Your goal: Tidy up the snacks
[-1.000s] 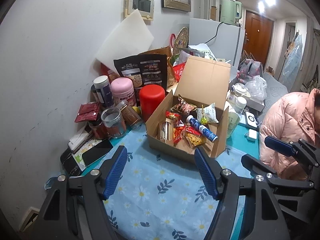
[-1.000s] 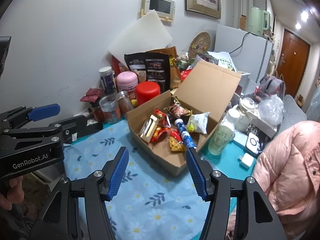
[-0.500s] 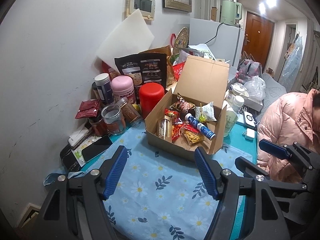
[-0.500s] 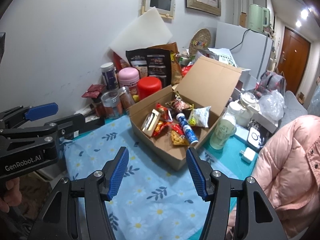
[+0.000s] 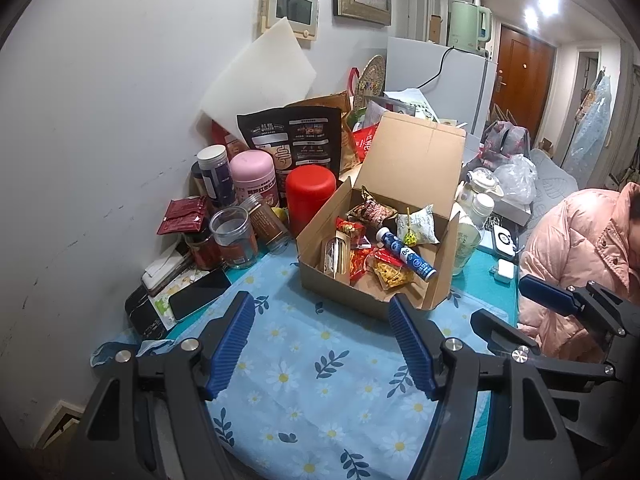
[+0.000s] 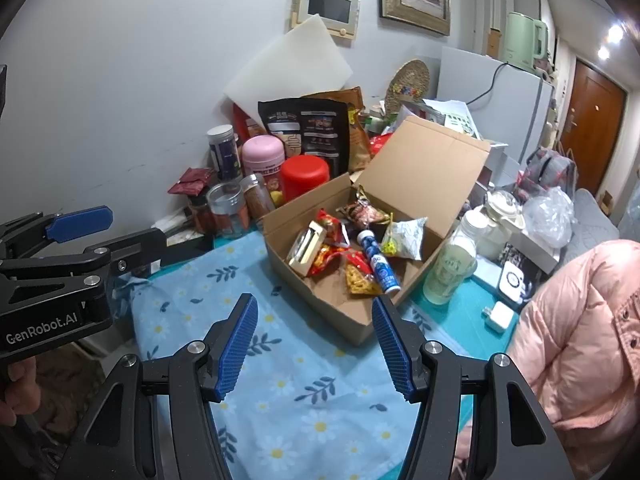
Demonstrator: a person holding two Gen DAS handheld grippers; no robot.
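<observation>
An open cardboard box (image 5: 372, 280) is sitting near the far edge of the flower-print tablecloth (image 5: 304, 364), its lid standing up and its inside crowded with snacks — a blue tube (image 5: 405, 251), red and yellow packets (image 5: 390, 270), a pale pouch (image 5: 416, 225). The left gripper (image 5: 322, 344) and right gripper (image 6: 314, 346) are both hovering spread wide and gripping nothing — the box is lying just beyond their fingertips, apart from them.

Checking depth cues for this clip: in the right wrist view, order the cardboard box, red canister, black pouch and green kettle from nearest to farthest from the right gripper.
From the right gripper:
1. Cardboard box, just ahead on the floral cloth.
2. Red canister, behind the box's left end.
3. Black pouch, behind the canister by the wall.
4. Green kettle, far right, atop the fridge.
</observation>
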